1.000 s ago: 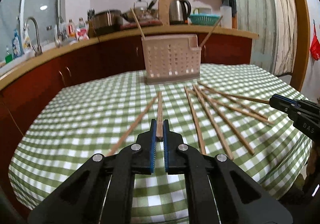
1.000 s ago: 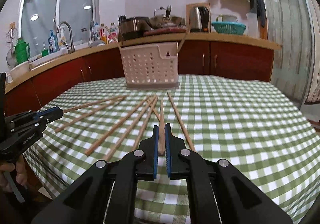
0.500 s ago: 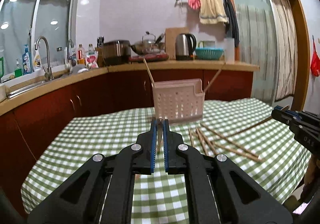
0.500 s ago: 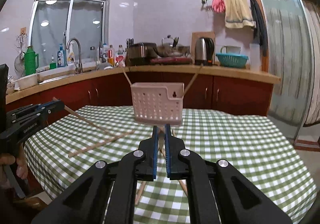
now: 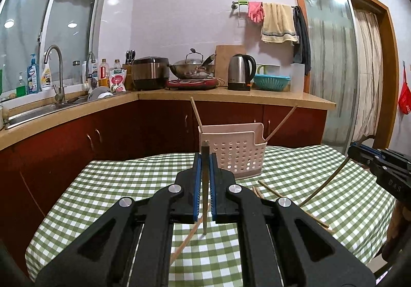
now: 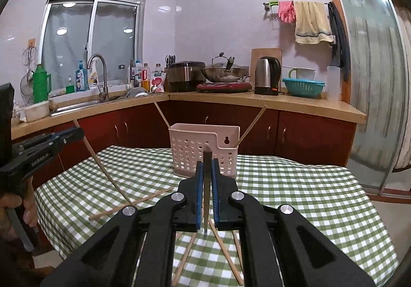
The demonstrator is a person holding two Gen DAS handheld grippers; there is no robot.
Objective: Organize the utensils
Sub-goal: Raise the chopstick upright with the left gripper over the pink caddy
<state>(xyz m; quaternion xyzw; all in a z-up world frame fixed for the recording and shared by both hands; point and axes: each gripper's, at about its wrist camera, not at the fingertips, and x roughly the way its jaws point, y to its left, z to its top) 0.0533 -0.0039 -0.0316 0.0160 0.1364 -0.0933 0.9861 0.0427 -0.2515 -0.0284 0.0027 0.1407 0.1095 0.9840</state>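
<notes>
Chopsticks are the job here: each claw is clamped on one. The left claw pinches a chopstick at centre frame in its own view, lifted clear of the checked desk. The right claw grips another chopstick the same way. Straight ahead, mid-frame, stands the pink perforated holder, with two sticks already leaning out of its ends. More loose chopsticks lie on the cloth at lower right of the left view. To do this well, I would carry each stick over the holder's rim, tip it nearer upright, and let go only once the lower end is inside. Going one claw at a time would avoid knocking the leaning sticks.
</notes>
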